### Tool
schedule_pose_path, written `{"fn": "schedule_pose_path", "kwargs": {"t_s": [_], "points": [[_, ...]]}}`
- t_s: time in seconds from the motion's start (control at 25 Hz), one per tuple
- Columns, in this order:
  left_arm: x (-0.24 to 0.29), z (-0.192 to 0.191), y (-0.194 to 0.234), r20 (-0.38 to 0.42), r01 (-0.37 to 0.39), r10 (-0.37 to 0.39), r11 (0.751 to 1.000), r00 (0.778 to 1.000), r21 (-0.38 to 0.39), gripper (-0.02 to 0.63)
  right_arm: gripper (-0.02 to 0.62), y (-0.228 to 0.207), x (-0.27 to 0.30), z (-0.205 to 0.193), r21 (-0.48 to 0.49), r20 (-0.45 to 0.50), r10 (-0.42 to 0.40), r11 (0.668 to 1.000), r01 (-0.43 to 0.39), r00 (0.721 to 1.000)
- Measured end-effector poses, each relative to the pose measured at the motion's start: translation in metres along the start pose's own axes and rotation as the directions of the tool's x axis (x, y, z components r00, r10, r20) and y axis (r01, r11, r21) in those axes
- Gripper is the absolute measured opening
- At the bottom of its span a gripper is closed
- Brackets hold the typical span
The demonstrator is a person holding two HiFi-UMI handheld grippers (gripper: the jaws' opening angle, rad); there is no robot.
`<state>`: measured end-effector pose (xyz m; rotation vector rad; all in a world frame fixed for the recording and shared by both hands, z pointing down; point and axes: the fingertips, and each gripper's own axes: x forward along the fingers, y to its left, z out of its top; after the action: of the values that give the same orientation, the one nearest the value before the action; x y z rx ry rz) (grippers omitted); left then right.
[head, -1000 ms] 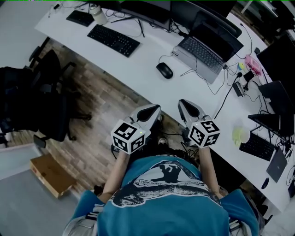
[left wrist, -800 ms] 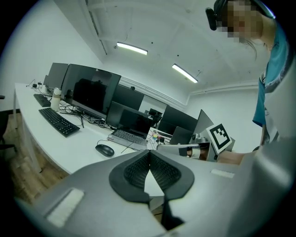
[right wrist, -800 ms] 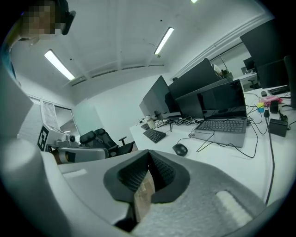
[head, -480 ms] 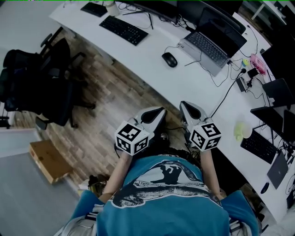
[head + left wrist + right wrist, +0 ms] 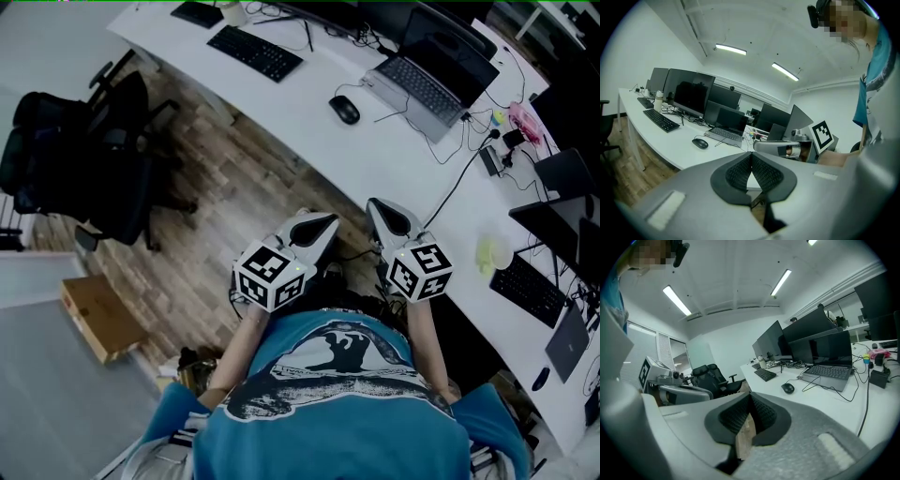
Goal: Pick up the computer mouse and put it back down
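White curved desk (image 5: 375, 159), glossy oval black mouse (image 5: 344, 110)

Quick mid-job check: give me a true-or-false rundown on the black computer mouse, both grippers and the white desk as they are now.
1. The black computer mouse lies on the white desk, beside the open grey laptop. True.
2. The right gripper is holding the mouse. False: its jaws are shut on nothing, and the mouse lies well away from it on the desk.
3. The left gripper has its jaws wide apart. False: they meet at the tips, with nothing between them.
4. A black keyboard lies on the same desk. True.
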<state>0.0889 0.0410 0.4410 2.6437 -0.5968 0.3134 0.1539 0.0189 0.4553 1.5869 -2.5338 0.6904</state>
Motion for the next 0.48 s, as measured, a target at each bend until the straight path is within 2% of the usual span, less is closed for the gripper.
{"fn": "schedule_pose_path", "kwargs": {"t_s": [0.48], "points": [[-0.013, -0.015, -0.007, -0.019, -0.021, 0.021, 1.000, 1.000, 0.003, 0.012, 0.000, 0.012, 0.001, -0.007, -0.007, -0.004, 0.017, 1.000, -0.017, 1.000]]}}
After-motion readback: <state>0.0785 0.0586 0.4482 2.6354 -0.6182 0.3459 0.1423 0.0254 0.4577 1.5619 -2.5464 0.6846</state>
